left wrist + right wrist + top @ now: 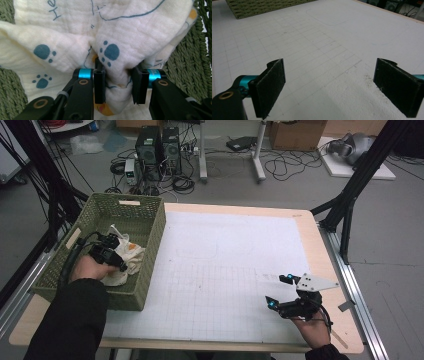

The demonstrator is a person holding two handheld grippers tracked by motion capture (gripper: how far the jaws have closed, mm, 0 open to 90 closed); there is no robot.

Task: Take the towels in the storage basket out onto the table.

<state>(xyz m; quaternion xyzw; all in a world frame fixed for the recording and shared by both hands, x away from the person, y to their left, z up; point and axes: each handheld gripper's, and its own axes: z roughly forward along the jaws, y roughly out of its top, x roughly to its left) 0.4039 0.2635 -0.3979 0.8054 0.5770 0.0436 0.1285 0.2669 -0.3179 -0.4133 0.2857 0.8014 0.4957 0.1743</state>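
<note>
soft cream muslin, printed with blue paw marks: the cloth (75, 37) lies bunched in the green woven basket (152, 237) at the table's far left corner, so i go for a raised fold that gives the pads something to bite. my left gripper (117, 83) has its jaws clamped on that fold, pinching it into a ridge between them. my right gripper (329, 85) hovers over the white gridded mat (230, 270), well apart from the basket, jaws wide with nothing in them, probably kept ready to take a corner
</note>
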